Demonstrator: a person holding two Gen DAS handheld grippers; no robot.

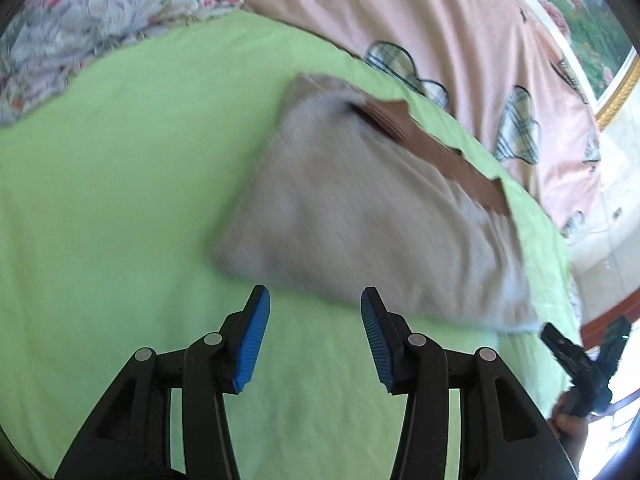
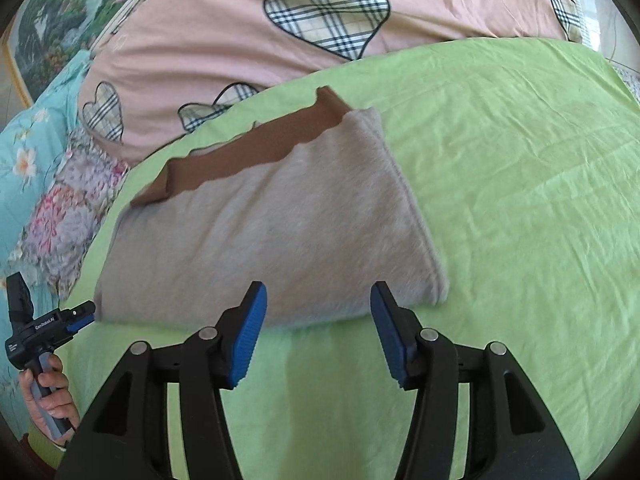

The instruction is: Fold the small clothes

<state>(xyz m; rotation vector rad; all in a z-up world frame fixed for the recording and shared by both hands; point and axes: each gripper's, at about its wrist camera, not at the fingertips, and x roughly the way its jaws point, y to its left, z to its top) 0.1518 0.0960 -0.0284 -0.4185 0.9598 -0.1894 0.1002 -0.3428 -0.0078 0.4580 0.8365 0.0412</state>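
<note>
A folded beige garment point(image 1: 360, 216) with a brown waistband point(image 1: 452, 164) along its far edge lies flat on the green sheet point(image 1: 100, 200). It also shows in the right wrist view point(image 2: 272, 236), its brown band point(image 2: 256, 152) at the back. My left gripper point(image 1: 315, 300) is open and empty, just short of the garment's near edge. My right gripper point(image 2: 318, 296) is open and empty, at the garment's near edge. Each gripper shows in the other's view, the right gripper point(image 1: 580, 356) at the far right and the left gripper point(image 2: 48, 320) at the far left.
A pink quilt with plaid hearts point(image 2: 320, 12) lies bunched behind the green sheet. A floral blanket point(image 1: 100, 12) sits at the left rear. A framed picture point(image 1: 592, 28) hangs beyond. A teal floral cover point(image 2: 28, 152) borders the bed.
</note>
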